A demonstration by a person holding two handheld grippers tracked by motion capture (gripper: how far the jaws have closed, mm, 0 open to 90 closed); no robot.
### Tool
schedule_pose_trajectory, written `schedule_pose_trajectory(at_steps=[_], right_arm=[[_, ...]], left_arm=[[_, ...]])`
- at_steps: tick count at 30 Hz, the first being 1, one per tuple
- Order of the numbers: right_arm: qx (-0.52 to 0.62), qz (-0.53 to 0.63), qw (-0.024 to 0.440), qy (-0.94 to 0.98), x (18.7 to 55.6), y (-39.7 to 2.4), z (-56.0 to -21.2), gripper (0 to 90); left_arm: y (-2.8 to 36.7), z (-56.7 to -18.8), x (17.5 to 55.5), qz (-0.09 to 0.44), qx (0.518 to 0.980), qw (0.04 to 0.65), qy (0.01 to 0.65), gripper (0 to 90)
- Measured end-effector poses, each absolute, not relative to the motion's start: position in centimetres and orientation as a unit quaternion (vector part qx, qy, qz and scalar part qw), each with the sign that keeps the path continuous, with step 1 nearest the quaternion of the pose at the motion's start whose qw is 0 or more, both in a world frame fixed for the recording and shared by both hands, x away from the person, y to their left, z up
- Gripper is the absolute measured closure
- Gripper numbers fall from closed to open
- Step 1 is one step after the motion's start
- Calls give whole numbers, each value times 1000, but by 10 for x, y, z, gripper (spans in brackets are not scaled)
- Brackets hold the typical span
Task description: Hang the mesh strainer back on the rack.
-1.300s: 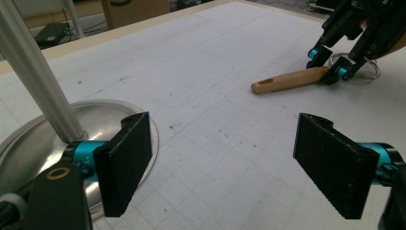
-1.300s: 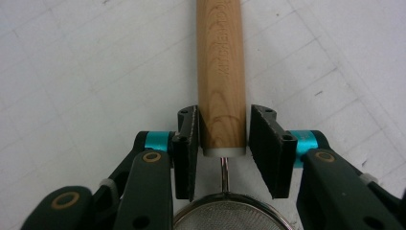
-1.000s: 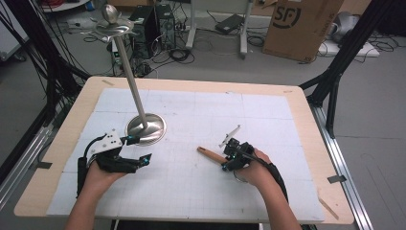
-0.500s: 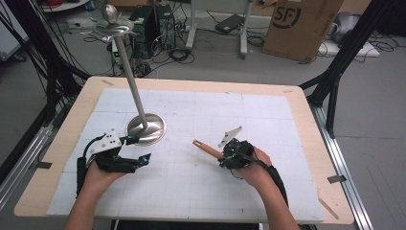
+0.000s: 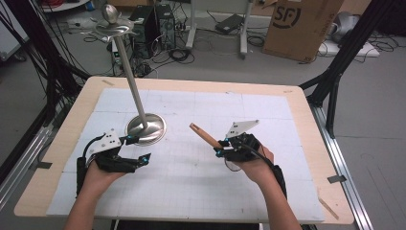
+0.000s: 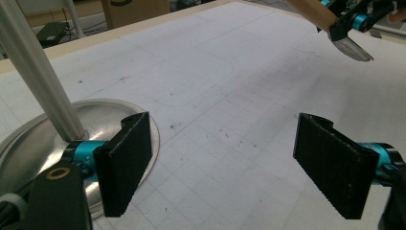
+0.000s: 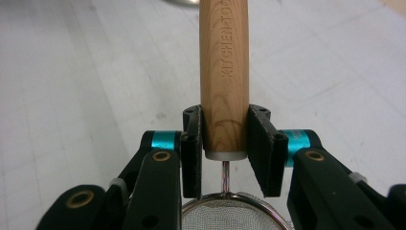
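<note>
Strainer handle [image 7: 224, 72] clamped in right gripper [image 5: 221, 147], open mat around.

The right hand-held gripper [image 5: 221, 149] rose off the surface [image 5: 191, 191], carrying the strainer [image 7: 223, 72] clamped by its wooden handle between the jaws. A second earlier the handle lay nearly flat on the surface; it then tilted up, its free end pointing toward the metal stand's base [image 5: 146, 128].
</note>
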State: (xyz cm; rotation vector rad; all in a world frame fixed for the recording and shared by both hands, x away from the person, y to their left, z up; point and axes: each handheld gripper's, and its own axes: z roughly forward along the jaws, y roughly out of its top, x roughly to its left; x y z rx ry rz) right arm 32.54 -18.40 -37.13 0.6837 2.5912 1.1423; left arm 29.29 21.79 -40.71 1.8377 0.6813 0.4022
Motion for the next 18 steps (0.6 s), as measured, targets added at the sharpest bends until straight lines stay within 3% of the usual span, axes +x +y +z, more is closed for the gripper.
schedule_pose_trajectory(at_steps=[18], right_arm=[[184, 473, 107, 855, 344, -166, -330, 683]], left_arm=[[221, -405, 293, 166, 767, 550, 286, 213]])
